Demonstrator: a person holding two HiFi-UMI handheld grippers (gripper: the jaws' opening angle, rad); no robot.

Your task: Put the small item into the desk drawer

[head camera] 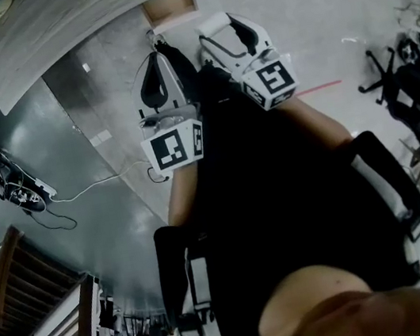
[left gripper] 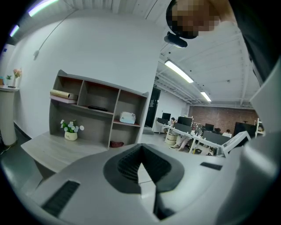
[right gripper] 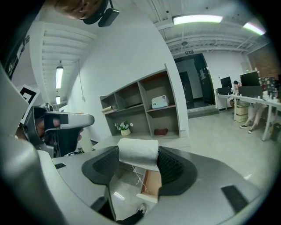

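**Tool state.** The right gripper point(right gripper: 138, 165) is clamped on the small item, a white roll point(right gripper: 138, 150) that looks like cloth or paper. The roll sits between the two ribbed pads point(right gripper: 172, 169). The left gripper point(left gripper: 140, 163) has its jaws brought together at the tips, and nothing is between them.

**Item location.** The roll is above the open drawer point(right gripper: 152, 184) and not yet inside it. In the right gripper view, the drawer's light wooden interior shows through the gap directly beneath the roll. A loose thread point(right gripper: 137, 175) hangs from the roll toward the drawer.

**Governing relation.**
- The roll's long axis runs crosswise, from one pad to the other, and is roughly level.
- The drawer lies below and slightly ahead of the jaws.
- In the head view, both grippers appear just short of the drawer, which juts from the desk point(head camera: 72, 22) front. The left gripper is off the drawer's left corner and the right gripper off its right corner.
- Their height above the drawer cannot be read from these views.

**Step in hand (judgement).** This is the carry phase, approaching placement, and the right gripper is the working tool. The next move probably calls for it to advance and descend until the roll is within the drawer walls, and only then to part its jaws.

**Caution (judgement).** The roll is likely soft and round. It may roll on landing, or the thread may catch on the drawer's front edge.
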